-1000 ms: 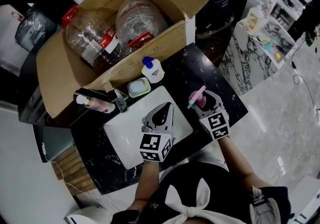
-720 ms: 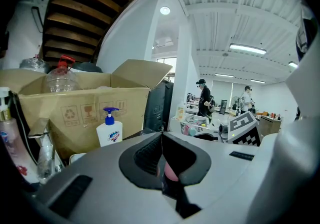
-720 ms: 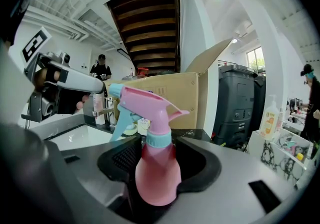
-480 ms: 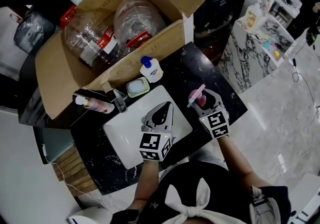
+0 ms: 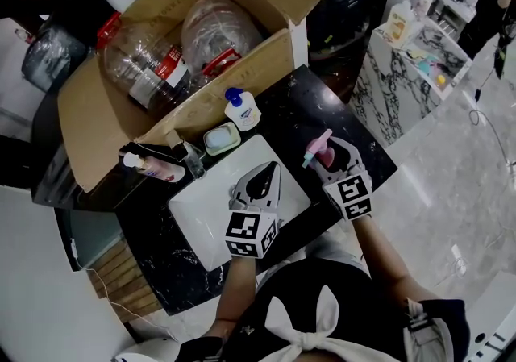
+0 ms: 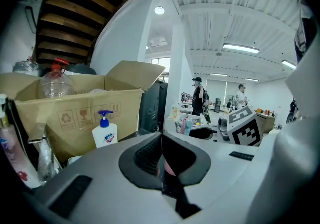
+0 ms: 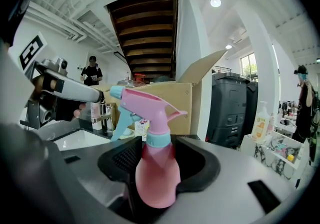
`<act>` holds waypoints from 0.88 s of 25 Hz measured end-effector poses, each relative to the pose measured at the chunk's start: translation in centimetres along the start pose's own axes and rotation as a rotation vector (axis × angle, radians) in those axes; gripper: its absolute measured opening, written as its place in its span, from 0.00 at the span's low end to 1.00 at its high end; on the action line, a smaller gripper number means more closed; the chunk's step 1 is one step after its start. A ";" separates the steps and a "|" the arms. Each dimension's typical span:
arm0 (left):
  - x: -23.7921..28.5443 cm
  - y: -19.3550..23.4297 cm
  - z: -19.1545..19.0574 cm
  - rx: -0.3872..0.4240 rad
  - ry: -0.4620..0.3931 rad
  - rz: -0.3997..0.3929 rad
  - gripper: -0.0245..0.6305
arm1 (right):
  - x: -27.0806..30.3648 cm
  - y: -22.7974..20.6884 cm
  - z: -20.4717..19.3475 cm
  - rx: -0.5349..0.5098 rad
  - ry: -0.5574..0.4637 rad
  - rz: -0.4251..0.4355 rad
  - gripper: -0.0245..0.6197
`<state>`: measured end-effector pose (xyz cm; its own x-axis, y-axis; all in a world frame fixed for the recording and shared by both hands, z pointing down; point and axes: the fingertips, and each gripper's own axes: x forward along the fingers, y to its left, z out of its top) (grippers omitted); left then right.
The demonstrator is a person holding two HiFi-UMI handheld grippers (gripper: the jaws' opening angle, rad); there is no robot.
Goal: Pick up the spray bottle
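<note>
A pink spray bottle [image 5: 317,157] [image 7: 155,168] with a light-blue collar and trigger stands upright on the black marble counter [image 5: 298,106], right of the sink. My right gripper [image 5: 329,159] [image 7: 158,154] has the bottle's body between its black pads, which lie against both sides; the jaws have just narrowed onto it. The nozzle points left, towards the sink. My left gripper [image 5: 260,179] [image 6: 161,140] hovers over the white sink [image 5: 197,215] with its jaws shut together, holding nothing.
Behind the sink stand a blue-capped pump soap bottle [image 5: 243,113] [image 6: 105,133], a soap dish [image 5: 222,140], a faucet [image 5: 192,163] and a lying bottle [image 5: 151,167]. An open cardboard box [image 5: 105,126] with plastic jugs fills the back. The counter edge drops off at the right.
Both grippers stay in place. The view has only shifted slightly, and the right jaws sit a touch closer to the bottle.
</note>
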<state>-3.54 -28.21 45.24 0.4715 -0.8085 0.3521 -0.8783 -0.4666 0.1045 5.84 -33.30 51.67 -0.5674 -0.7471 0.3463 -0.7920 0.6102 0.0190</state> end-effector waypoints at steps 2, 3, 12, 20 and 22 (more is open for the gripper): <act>-0.3 -0.2 0.0 0.006 -0.001 -0.010 0.08 | -0.5 0.1 0.4 0.003 -0.009 -0.011 0.37; -0.4 -0.4 0.0 0.010 -0.001 -0.016 0.08 | -0.7 0.2 0.5 0.004 -0.013 -0.017 0.37; -1.6 -1.4 0.2 0.029 -0.016 -0.066 0.08 | -3.3 1.2 3.1 -0.004 -0.069 -0.064 0.37; -3.7 -1.6 0.7 0.027 -0.042 -0.082 0.08 | -5.6 2.9 5.2 -0.002 -0.104 -0.094 0.37; -4.2 -1.7 0.7 0.027 -0.047 -0.086 0.08 | -6.1 3.5 5.6 -0.003 -0.113 -0.095 0.37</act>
<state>-3.98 -24.25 42.97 0.5491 -0.7806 0.2987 -0.8321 -0.5442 0.1073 5.24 -28.10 44.42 -0.5118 -0.8264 0.2349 -0.8427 0.5360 0.0498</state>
